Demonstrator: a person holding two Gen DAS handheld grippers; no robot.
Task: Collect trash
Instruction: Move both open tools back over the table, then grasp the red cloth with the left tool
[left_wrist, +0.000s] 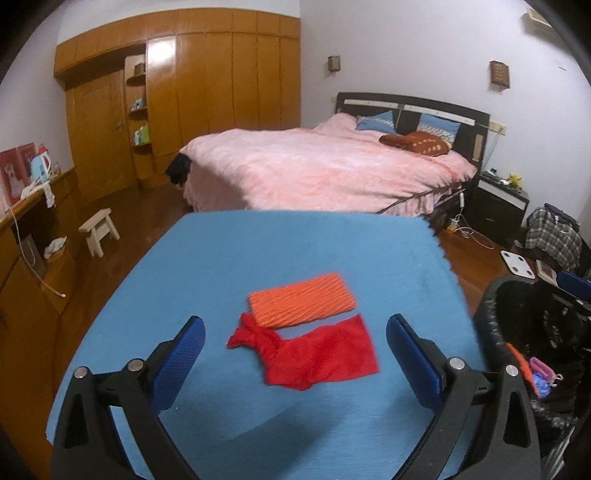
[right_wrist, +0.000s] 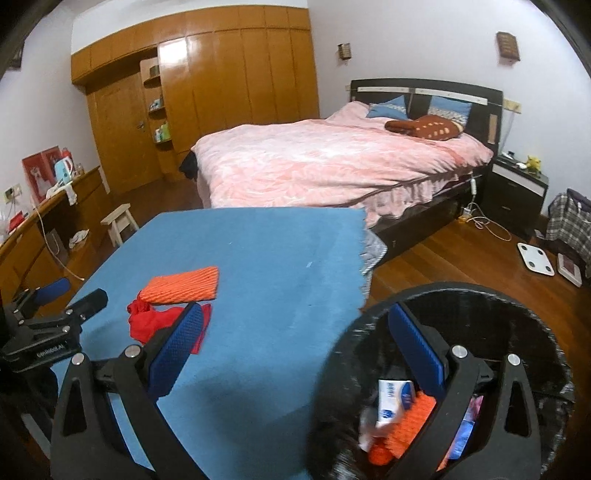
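Observation:
An orange foam net sleeve (left_wrist: 302, 305) lies on the blue table cover (left_wrist: 280, 243), and a crumpled red cloth (left_wrist: 314, 354) lies just in front of it, touching it. My left gripper (left_wrist: 295, 354) is open and empty, its fingers on either side of the red cloth, above it. My right gripper (right_wrist: 295, 347) is open and empty, at the table's right edge over the black-lined trash bin (right_wrist: 517, 306). In the bin lie a white and blue carton (right_wrist: 393, 402) and orange foam net (right_wrist: 410, 424). The sleeve (right_wrist: 183, 284) and cloth (right_wrist: 147, 321) also show in the right wrist view.
The bin (left_wrist: 491, 317) stands on the wood floor right of the table. The left gripper (right_wrist: 55, 314) shows at the left in the right wrist view. A pink bed (left_wrist: 325, 166) lies beyond the table. A white stool (left_wrist: 99, 229) and a low wooden cabinet (left_wrist: 22, 236) stand left.

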